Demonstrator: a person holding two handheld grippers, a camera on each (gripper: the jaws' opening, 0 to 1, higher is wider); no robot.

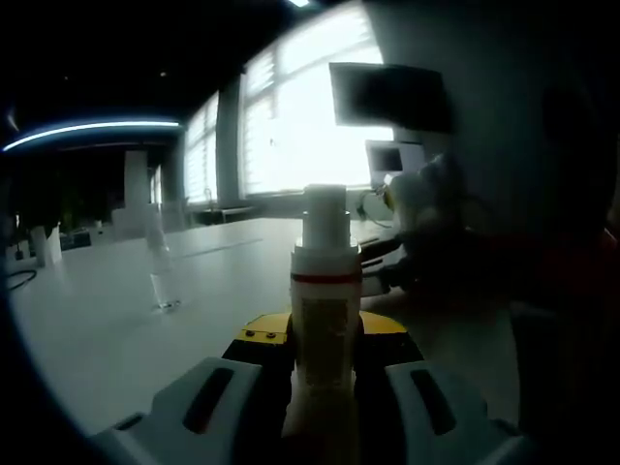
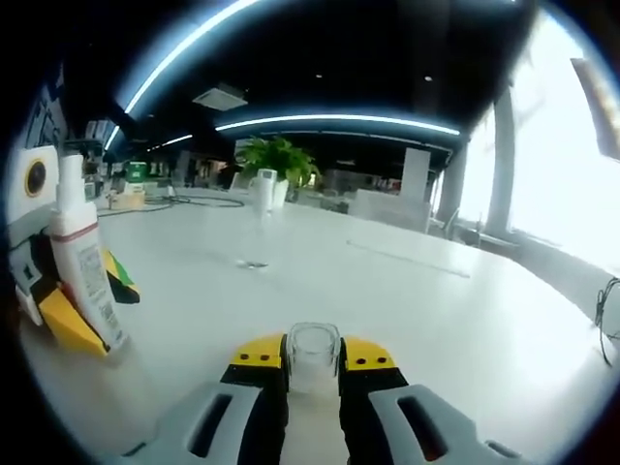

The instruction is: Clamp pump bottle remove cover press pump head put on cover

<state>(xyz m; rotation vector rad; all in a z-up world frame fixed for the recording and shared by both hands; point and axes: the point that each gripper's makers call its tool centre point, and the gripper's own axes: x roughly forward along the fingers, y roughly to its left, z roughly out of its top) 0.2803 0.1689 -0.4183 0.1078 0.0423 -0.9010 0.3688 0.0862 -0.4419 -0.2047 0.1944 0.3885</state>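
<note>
A white pump bottle (image 1: pixel 326 300) with a red ring under its bare pump head (image 1: pixel 325 215) stands upright between the jaws of my left gripper (image 1: pixel 325 337), which is shut on it. In the right gripper view the same bottle (image 2: pixel 85 262) shows at the far left, held by the left gripper (image 2: pixel 48 291) just above the table. My right gripper (image 2: pixel 313 360) is shut on a small clear cover (image 2: pixel 313 351), its open mouth facing forward. Blurred at the right of the left gripper view is the right gripper (image 1: pixel 426 218), close beside the bottle.
A long white table (image 2: pixel 407 300) stretches ahead. A slim clear object (image 1: pixel 163 279) stands alone on it, also visible as a clear object (image 2: pixel 255 242) in the right gripper view. A potted plant (image 2: pixel 276 160) and bright windows (image 1: pixel 291 126) lie beyond.
</note>
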